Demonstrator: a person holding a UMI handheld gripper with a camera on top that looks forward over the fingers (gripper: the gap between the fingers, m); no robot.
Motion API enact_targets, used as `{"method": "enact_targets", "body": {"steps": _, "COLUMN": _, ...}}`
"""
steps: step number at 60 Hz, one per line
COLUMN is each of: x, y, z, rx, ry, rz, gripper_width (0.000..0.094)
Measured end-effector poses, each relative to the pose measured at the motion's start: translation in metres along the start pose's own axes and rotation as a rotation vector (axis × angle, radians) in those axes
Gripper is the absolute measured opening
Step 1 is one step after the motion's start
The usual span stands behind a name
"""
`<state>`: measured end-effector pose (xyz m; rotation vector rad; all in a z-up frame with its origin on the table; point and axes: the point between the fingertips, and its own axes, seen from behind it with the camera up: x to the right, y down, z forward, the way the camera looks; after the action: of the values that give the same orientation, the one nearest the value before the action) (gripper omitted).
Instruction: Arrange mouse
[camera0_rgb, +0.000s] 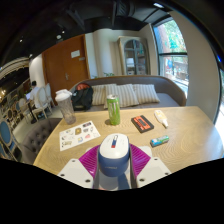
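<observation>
Room: behind our table we see a sofa (135, 93), a wooden door (62, 62), a cabinet (132, 52) and a bright window (172, 45).
Table (190, 135): light wood, carrying a clear jug (65, 105), a green can (113, 109), a printed sheet (79, 134), a dark packet (143, 123) and a small teal item (160, 141).
Mouse (113, 157): white and blue-grey, at the near edge — sitting between our fingers.
Gripper (113, 172): fingers close against its sides; we judge them clamped on it.
Progress: mouse seemingly in hand — placing it is what remains.
</observation>
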<state>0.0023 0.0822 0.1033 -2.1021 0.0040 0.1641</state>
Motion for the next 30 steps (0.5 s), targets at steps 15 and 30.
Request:
{"method": "enact_targets", "body": {"steps": 15, "x": 0.017, "y": 0.09, "z": 0.034, "rx": -0.139, "ry": -0.034, "rz": 0.029, "gripper_width": 0.0428}}
{"method": "enact_targets", "body": {"steps": 30, "x": 0.019, "y": 0.108, "z": 0.039, "rx": -0.195, "ry": -0.003, "rz": -0.027, "gripper_width": 0.059}}
